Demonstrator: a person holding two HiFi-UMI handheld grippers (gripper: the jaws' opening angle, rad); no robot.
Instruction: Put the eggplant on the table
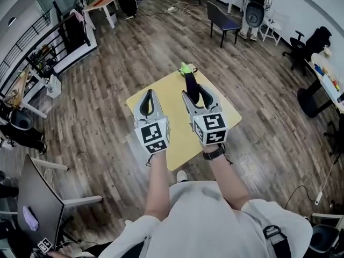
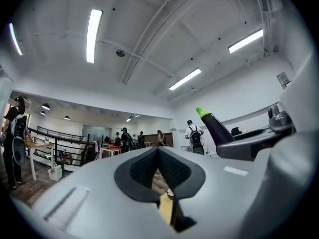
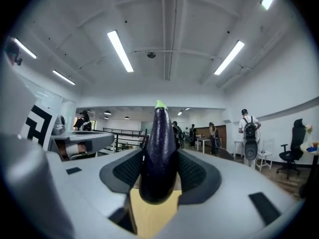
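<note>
A dark purple eggplant (image 1: 189, 79) with a green tip sticks forward out of my right gripper (image 1: 191, 92), which is shut on its thick end. Both hover over a small yellow table (image 1: 166, 128). In the right gripper view the eggplant (image 3: 160, 148) stands between the black pads (image 3: 199, 171), tip pointing away. My left gripper (image 1: 149, 94) is level beside it on the left, its jaws closed together with nothing in them. The left gripper view shows the tips meeting (image 2: 158, 152) and the eggplant (image 2: 217, 128) off to the right.
The table stands alone on a wood floor. A dark chair (image 1: 221, 18) is beyond it, office chairs (image 1: 309, 44) to the right, a railing (image 1: 43, 47) and desks to the left, and a monitor (image 1: 37, 208) at the near left. Several people stand far off.
</note>
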